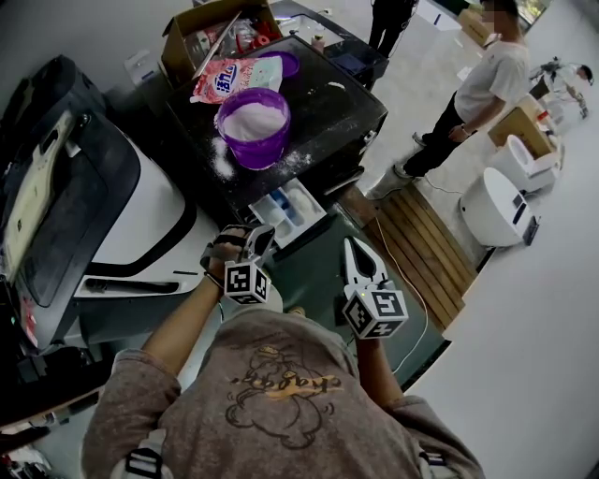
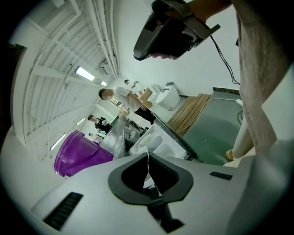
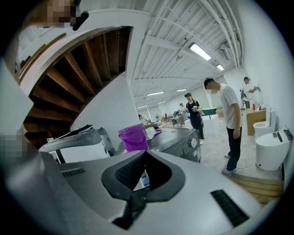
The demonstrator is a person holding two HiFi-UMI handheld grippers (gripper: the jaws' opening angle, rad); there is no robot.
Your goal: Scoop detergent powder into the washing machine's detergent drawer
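Observation:
A purple bucket of white powder stands on the black washing machine top, with spilled powder around it. A pink detergent bag and a purple scoop lie behind it. The white detergent drawer is pulled out at the machine's front. My left gripper is just in front of the drawer, shut and holding nothing. My right gripper is to the drawer's right, also shut and holding nothing. The bucket shows in the left gripper view, and the bucket shows in the right gripper view.
A second white machine with a dark lid stands to the left. A cardboard box sits behind the washer. A person stands at the right near wooden boards and white toilets. A cable runs across the green floor.

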